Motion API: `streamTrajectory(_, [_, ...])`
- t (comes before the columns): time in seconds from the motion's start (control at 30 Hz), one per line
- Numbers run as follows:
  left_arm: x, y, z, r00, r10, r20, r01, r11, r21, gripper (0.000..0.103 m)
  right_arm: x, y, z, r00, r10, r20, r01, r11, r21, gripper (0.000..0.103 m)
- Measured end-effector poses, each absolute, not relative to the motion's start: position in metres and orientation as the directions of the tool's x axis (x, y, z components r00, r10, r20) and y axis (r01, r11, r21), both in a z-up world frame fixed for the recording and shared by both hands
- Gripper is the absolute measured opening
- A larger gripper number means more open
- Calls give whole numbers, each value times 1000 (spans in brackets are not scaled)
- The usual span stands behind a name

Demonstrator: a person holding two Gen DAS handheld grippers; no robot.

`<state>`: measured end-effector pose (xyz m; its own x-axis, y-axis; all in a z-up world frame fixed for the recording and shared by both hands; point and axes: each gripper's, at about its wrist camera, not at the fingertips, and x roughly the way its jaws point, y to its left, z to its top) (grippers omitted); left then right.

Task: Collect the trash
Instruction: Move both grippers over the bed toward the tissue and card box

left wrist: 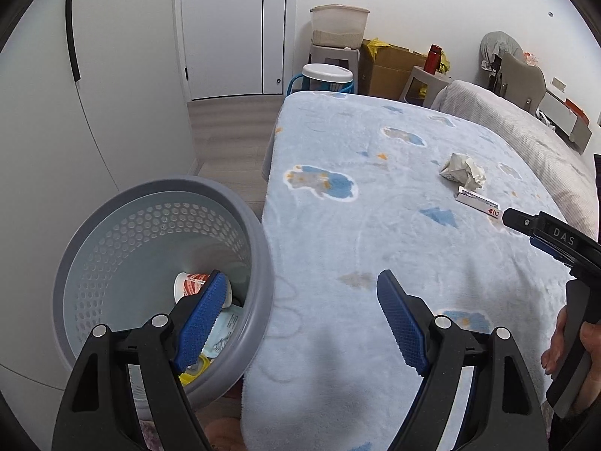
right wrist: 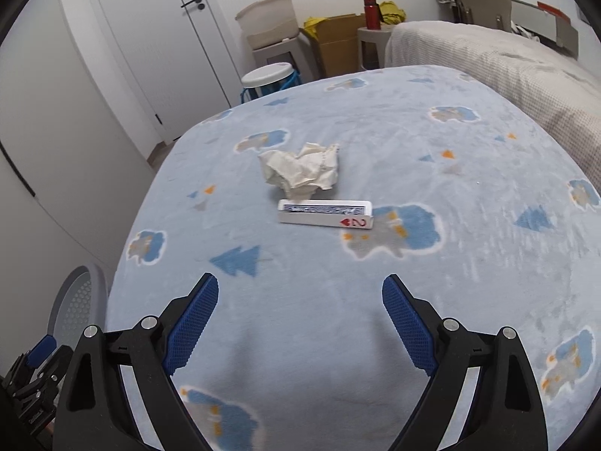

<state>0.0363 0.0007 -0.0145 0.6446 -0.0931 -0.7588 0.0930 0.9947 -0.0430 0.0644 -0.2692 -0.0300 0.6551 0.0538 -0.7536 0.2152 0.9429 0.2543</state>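
**Two items on fleece blanket, both grippers open**

Left wrist view: the left gripper (left wrist: 304, 314) is spread wide, empty, beside a round perforated grey plastic bin (left wrist: 259, 263) holding several discarded wrappers.

Right wrist view: the right gripper (right wrist: 300, 323) is spread wide, empty. One crumpled tissue (right wrist: 300, 169) lies touching one folded playing card (right wrist: 325, 215), long axis left-right, on the fleece blanket (right wrist: 469, 263).

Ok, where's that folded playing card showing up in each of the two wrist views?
Left wrist: the folded playing card lies far right on the blue blanket, just beyond the right gripper's tip.
Right wrist: the card sits centre frame, ahead of the open fingers.
Shared landmark: the crumpled tissue just behind it.
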Motion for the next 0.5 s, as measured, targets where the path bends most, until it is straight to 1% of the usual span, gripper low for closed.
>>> streamTrajectory(0.27, [43,-2,-21,622,-93,-778,95,995,-44,79,83,-279,-46,628,27,-778,241,944,227,90])
streamTrajectory(0.43, [43,-1,-23,616,-80,-784,88,996,-33,79,100,-282,-50,618,19,-786,255,941,223,94])
streamTrajectory(0.5, [43,0,-23,617,-73,-783,85,996,-26,79,107,-281,-53,613,12,-790,260,941,215,95])
